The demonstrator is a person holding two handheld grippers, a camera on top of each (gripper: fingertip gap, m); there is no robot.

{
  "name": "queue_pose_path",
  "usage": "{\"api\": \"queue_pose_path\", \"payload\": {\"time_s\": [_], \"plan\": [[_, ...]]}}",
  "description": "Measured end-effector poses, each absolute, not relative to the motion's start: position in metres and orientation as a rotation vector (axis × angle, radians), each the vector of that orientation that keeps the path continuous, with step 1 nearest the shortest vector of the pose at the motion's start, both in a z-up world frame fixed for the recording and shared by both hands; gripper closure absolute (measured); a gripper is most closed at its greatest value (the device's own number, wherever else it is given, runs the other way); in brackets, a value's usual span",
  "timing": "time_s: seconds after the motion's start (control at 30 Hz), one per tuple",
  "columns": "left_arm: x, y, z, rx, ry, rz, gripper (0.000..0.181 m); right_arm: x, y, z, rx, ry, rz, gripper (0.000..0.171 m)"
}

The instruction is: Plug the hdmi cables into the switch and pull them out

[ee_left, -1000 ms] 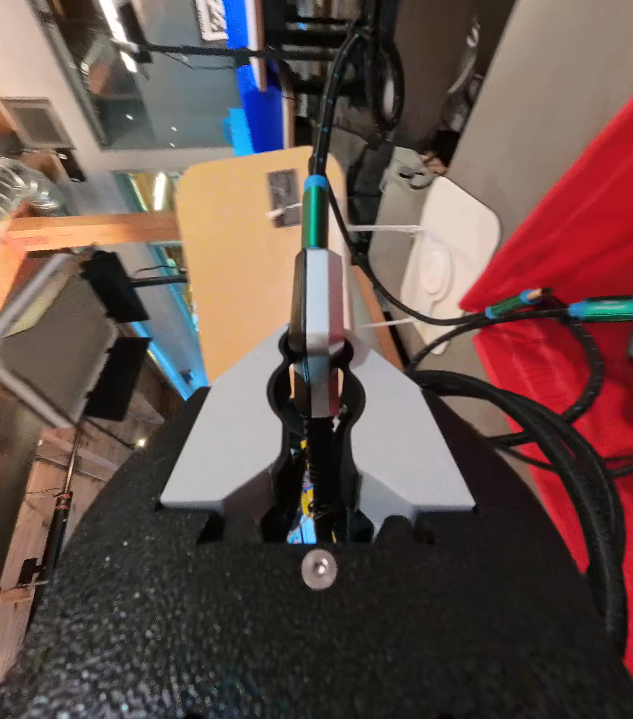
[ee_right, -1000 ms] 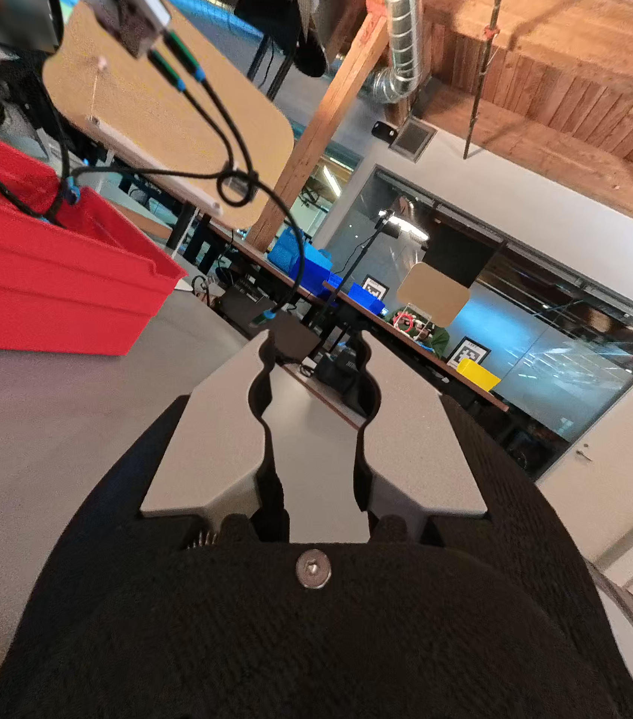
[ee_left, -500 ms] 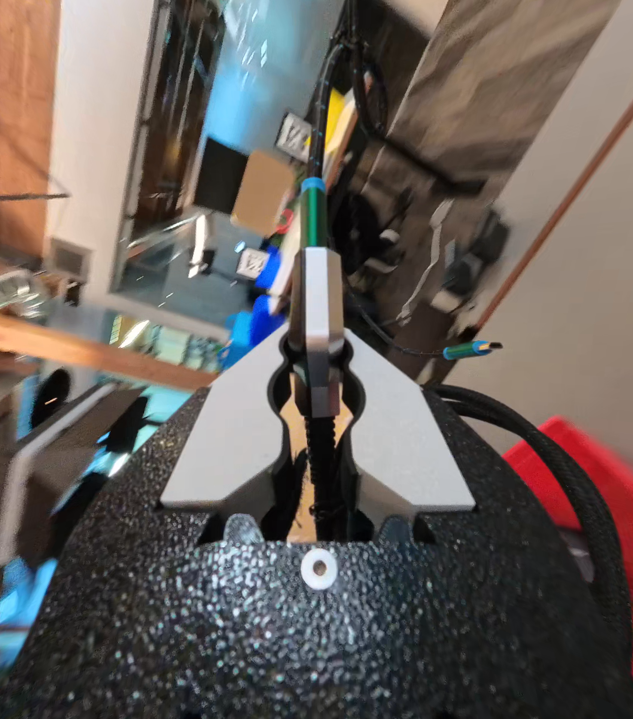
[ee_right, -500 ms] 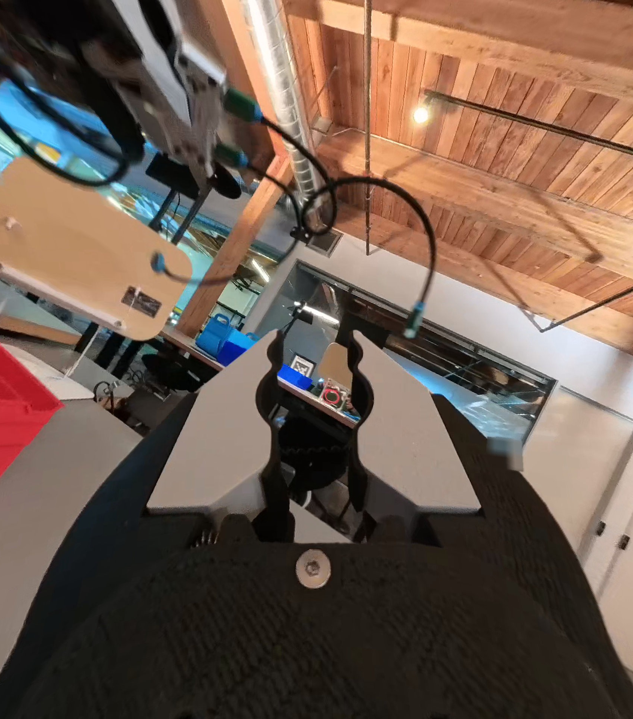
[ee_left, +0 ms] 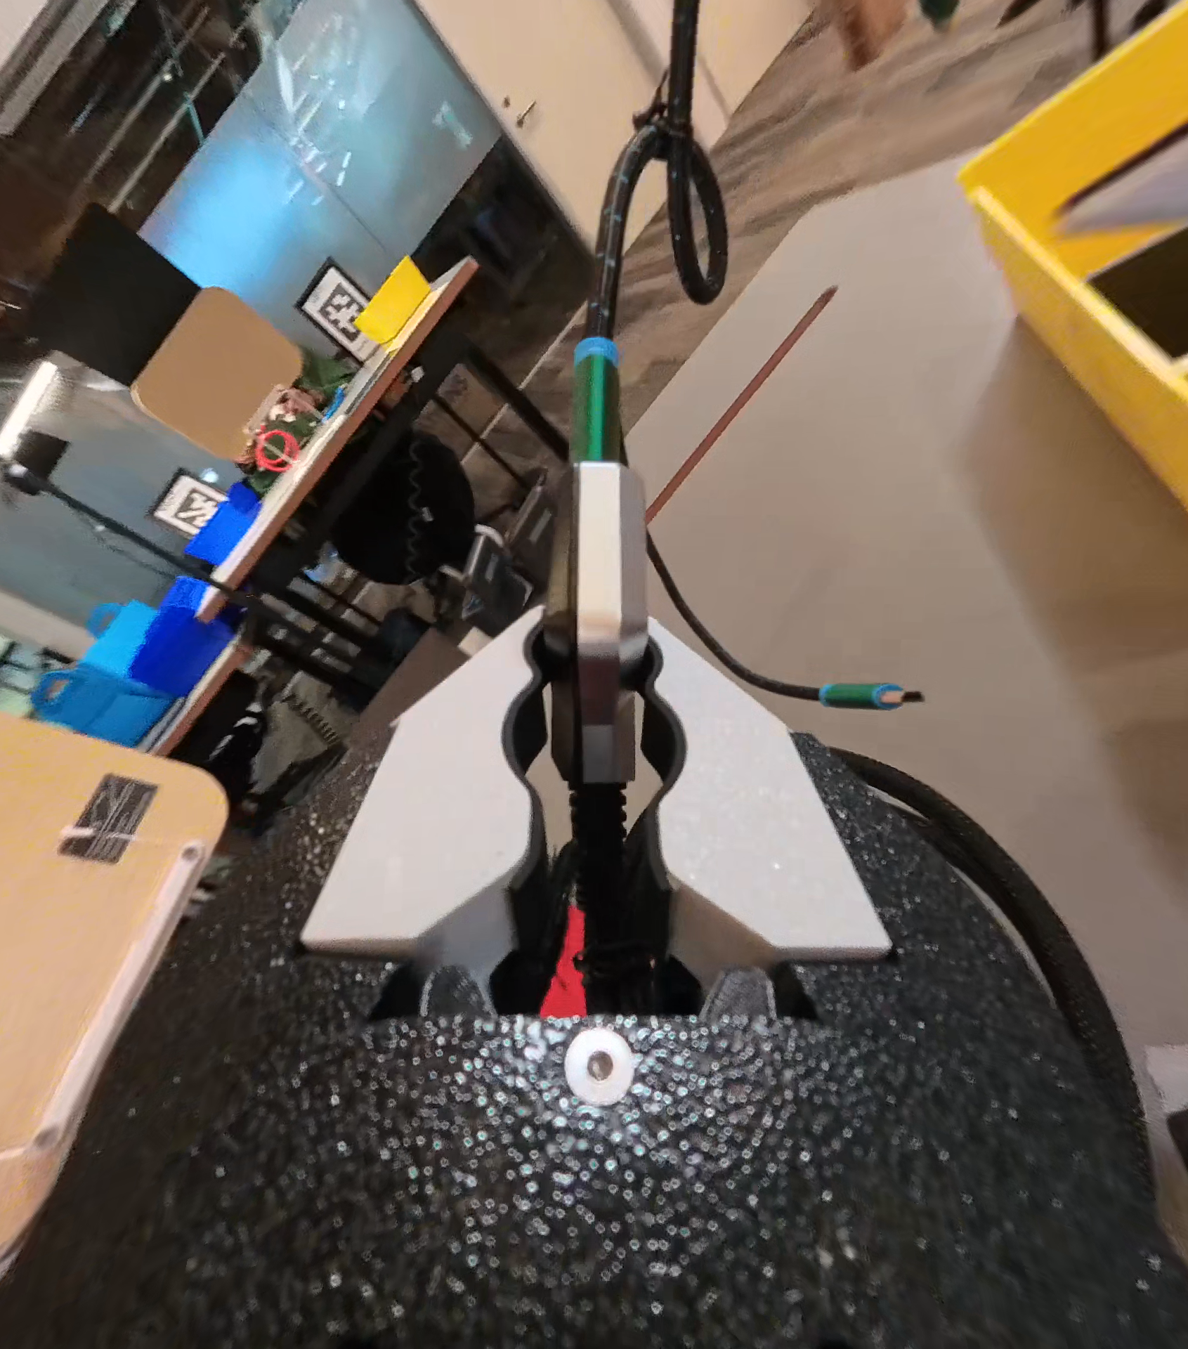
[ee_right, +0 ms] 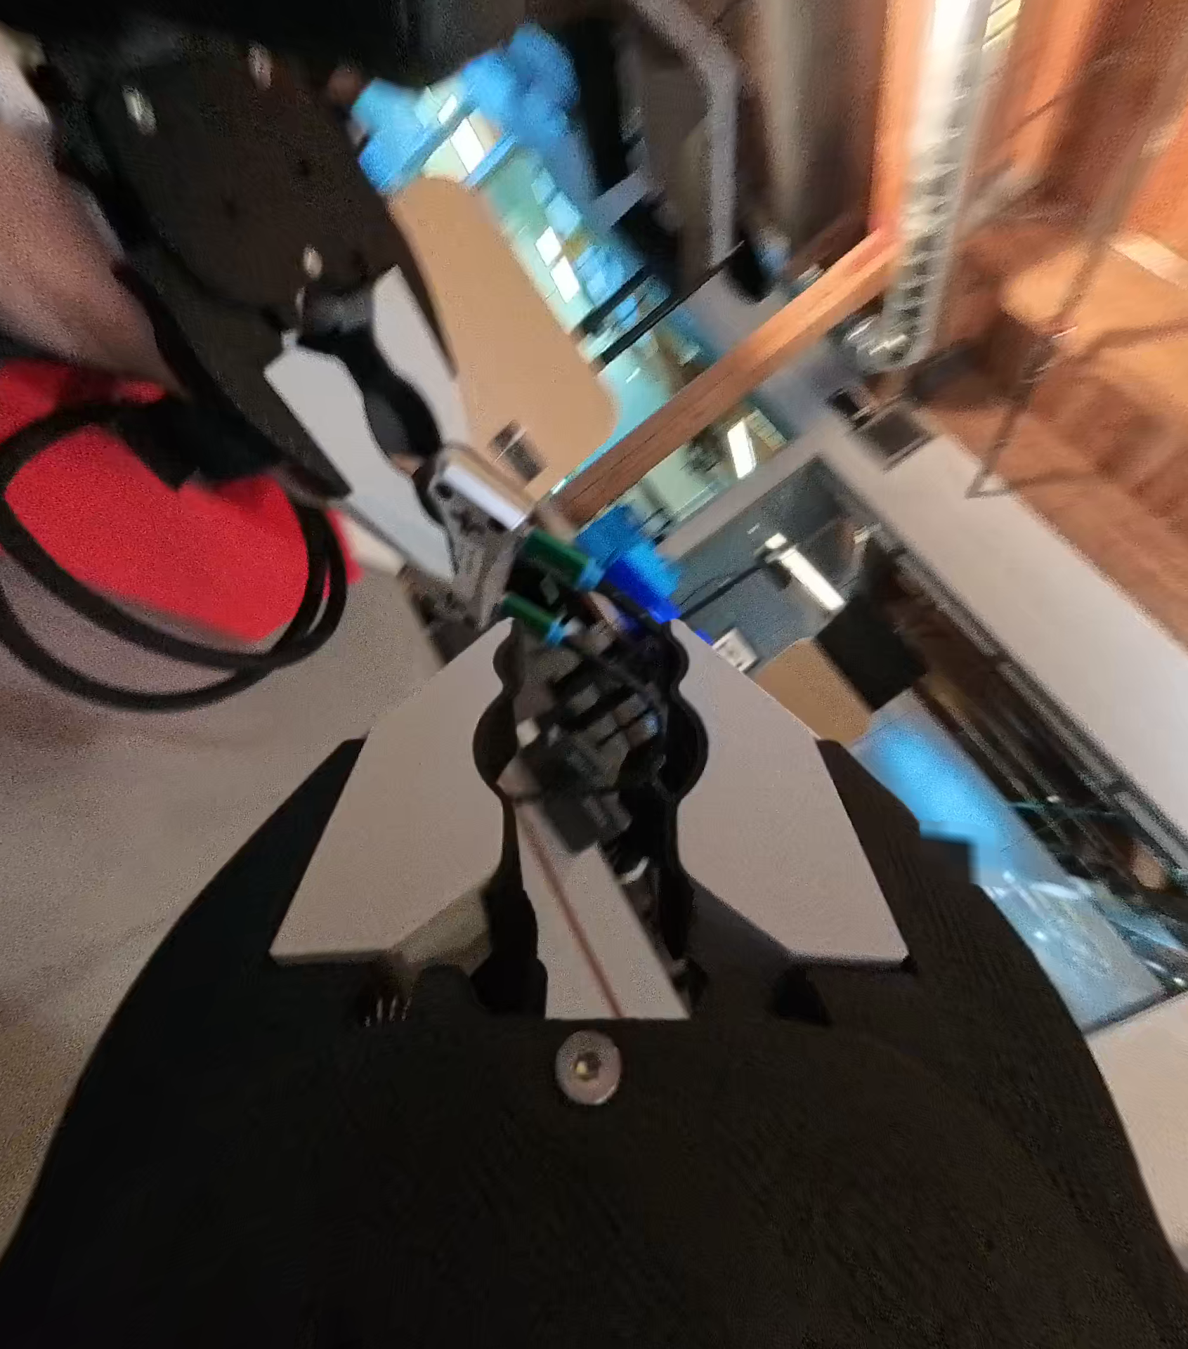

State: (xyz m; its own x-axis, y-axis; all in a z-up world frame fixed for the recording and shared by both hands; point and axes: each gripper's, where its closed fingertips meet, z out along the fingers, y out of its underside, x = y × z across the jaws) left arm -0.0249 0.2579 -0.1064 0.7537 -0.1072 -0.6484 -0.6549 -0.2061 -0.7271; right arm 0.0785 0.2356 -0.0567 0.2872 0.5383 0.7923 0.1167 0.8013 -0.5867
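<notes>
Left tongs [ee_left: 598, 657] pinching one switch [ee_left: 602, 584] (two green plugs [ee_right: 545, 551] seated), right tongs [ee_right: 591, 657] spread

Switch [ee_left: 602, 584] in left hand-held gripper [ee_left: 598, 657]

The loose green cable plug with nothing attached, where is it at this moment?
In the left wrist view the loose green plug hangs in the air right of the left gripper, which is shut on the silver switch.
</notes>
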Motion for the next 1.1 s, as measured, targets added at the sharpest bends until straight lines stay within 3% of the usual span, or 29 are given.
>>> {"api": "queue_pose_path", "payload": {"time_s": [0.1, 0.27, 0.4, 0.47, 0.83, 0.87, 0.9, 0.97, 1.1], "plan": [[-0.030, 0.245, -0.133, -1.723, 0.656, 0.730, 0.163, 0.047, 0.240, -0.096, -0.681, -1.449, 0.171, 0.126], [-0.037, 0.222, -0.158, -1.689, 0.807, 0.954, 0.163, 0.004, 0.228, -0.137, -0.513, -1.574, -0.040, 0.124], [-0.038, 0.207, -0.176, -1.680, 0.925, 1.017, 0.163, -0.015, 0.216, -0.160, -0.419, -1.628, -0.064, 0.136], [-0.040, 0.201, -0.184, -1.685, 0.953, 1.013, 0.163, -0.021, 0.209, -0.171, -0.374, -1.660, -0.078, 0.159], [-0.054, 0.189, -0.228, -1.760, 1.054, 0.933, 0.162, -0.036, 0.197, -0.218, -0.326, -1.804, 0.042, 0.161], [-0.054, 0.190, -0.231, -1.763, 1.074, 0.946, 0.160, -0.036, 0.198, -0.221, -0.339, -1.817, 0.040, 0.161], [-0.050, 0.192, -0.231, -1.731, 1.099, 0.951, 0.143, -0.036, 0.197, -0.225, -0.347, -1.827, 0.046, 0.161], [-0.035, 0.192, -0.233, -1.658, 1.187, 0.937, 0.162, -0.038, 0.193, -0.230, -0.354, -1.842, 0.056, 0.161], [-0.028, 0.188, -0.240, -1.654, 1.213, 0.903, 0.163, -0.033, 0.188, -0.238, -0.318, -1.824, 0.033, 0.161]]}}
